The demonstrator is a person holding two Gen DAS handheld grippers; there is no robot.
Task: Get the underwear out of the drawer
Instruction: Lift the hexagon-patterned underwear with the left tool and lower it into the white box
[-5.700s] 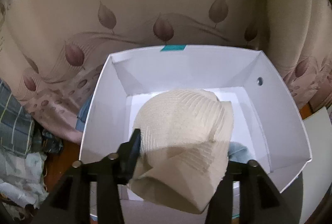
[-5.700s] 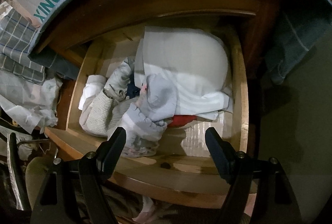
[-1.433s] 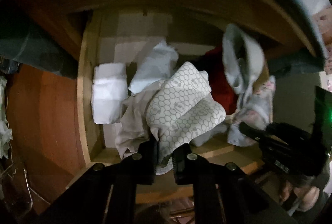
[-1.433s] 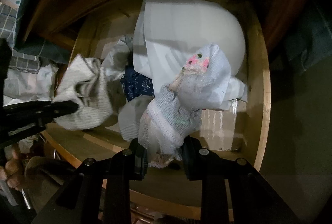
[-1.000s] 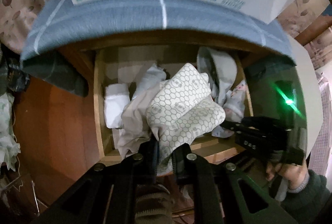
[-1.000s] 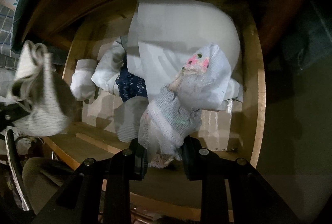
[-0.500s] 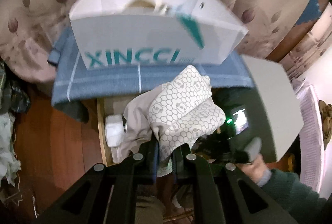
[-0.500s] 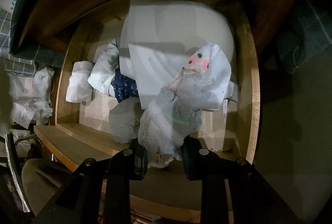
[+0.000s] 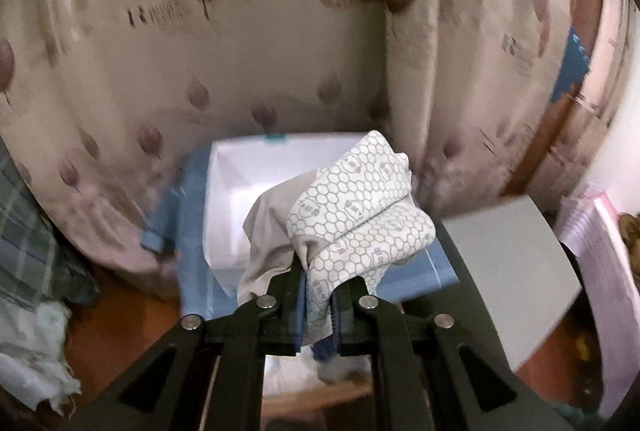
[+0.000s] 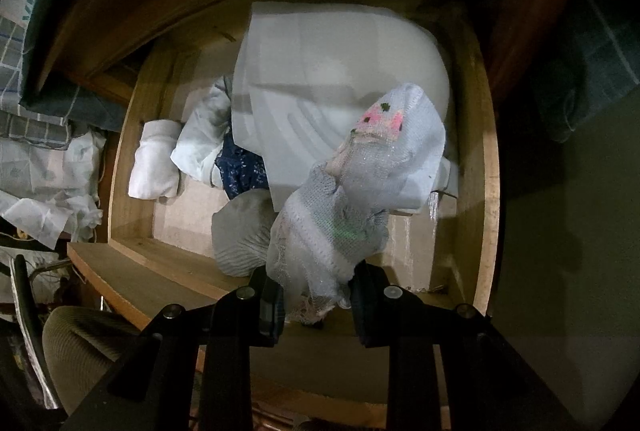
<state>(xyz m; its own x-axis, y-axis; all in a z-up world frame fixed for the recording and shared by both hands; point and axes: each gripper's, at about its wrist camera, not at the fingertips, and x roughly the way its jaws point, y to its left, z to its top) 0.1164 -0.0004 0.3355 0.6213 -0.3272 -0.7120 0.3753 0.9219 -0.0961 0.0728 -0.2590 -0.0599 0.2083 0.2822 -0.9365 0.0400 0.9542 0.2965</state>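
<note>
The left gripper [image 9: 318,295] pinches soft honeycomb-printed underwear [image 9: 356,211] between its fingers, while the right gripper [image 10: 316,295] clamps crumpled grey lacy underwear [image 10: 340,223].

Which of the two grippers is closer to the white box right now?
Left. The left gripper holds patterned underwear just in front of the open white box. The right gripper holds grey underwear over the wooden drawer, below the box.

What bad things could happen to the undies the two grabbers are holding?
The patterned underwear hangs loosely from the left gripper, so it could miss the white box. The right gripper pinches only an edge of the lacy grey underwear, which might slip back into the drawer.
</note>
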